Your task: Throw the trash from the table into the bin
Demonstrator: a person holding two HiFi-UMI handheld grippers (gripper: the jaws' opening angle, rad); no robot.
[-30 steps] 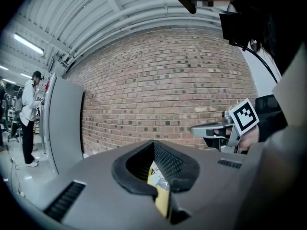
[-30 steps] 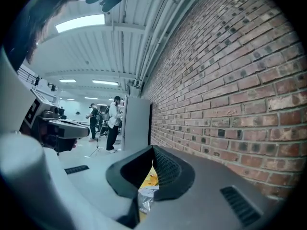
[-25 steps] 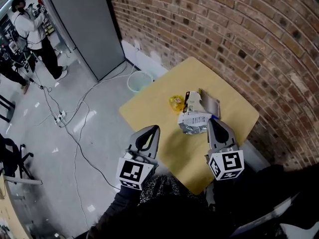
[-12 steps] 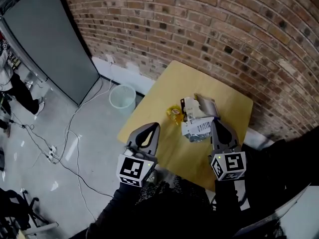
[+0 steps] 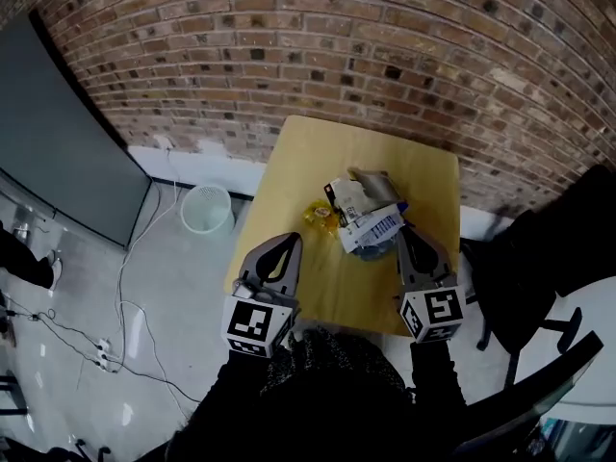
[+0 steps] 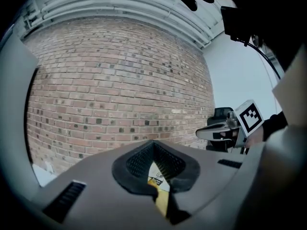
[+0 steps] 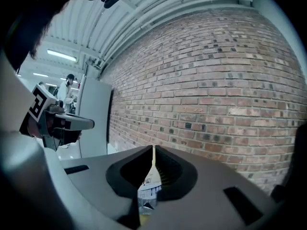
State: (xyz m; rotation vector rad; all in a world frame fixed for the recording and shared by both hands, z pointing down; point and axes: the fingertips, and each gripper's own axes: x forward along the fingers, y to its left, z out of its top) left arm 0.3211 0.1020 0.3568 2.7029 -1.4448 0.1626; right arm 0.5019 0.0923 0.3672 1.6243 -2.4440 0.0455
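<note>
A heap of trash lies on the yellow table (image 5: 423,181): a yellow wrapper (image 5: 320,215), white printed packets (image 5: 358,196) and a silver bag with a blue and white label (image 5: 371,232). The white mesh bin (image 5: 206,207) stands on the floor left of the table. My left gripper (image 5: 292,240) is shut and empty over the table's near left part, short of the yellow wrapper (image 6: 156,180). My right gripper (image 5: 406,231) is shut just right of the silver bag, which shows through its slit as a labelled bag (image 7: 147,188); nothing hangs from either gripper.
A brick wall (image 5: 385,56) runs close behind the table. A grey panel (image 5: 58,162) stands at the left, and cables (image 5: 115,306) trail over the floor. A black chair (image 5: 525,277) sits right of the table. A person's legs (image 5: 24,263) show at the far left edge.
The head view has swung round, so the table and wall now face me squarely. The left gripper has come from over the floor to above the table's near left edge. Both grippers stay shut.
</note>
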